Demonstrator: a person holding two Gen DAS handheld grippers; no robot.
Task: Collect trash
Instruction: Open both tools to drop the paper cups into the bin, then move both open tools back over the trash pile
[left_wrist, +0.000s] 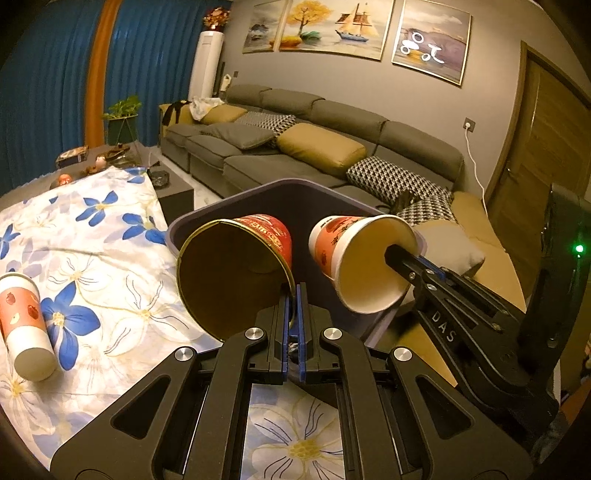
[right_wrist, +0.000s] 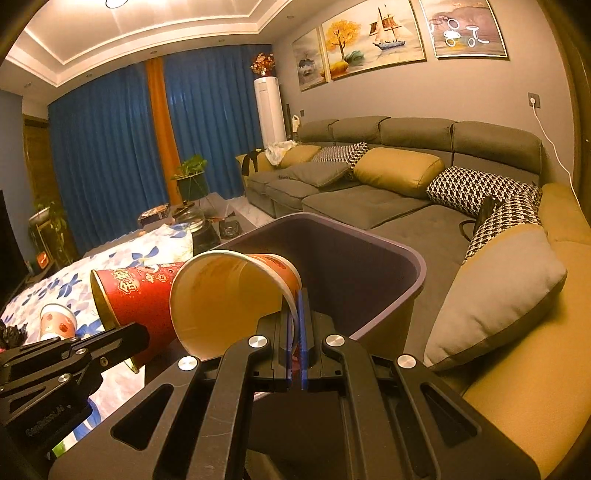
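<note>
Over the bin (left_wrist: 280, 199), both tongs pinch cup rims.

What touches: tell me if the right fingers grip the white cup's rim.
Touching. The right wrist view shows the right gripper shut on the white cup, rim pinched between both fingers.

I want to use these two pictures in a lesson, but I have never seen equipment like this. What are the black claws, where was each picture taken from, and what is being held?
The black claws are two hand-held grippers, one in each of a person's hands; there is no robot arm. Each carries a wide-angle camera that looks along its fingers, so one picture is from the left gripper and the other from the right gripper. The left one pinches the rim of a red cup. The right one pinches the rim of a white and orange cup. Both cups are tipped over a dark bin. A third cup lies on the flowered cloth, not yet collected.
</note>
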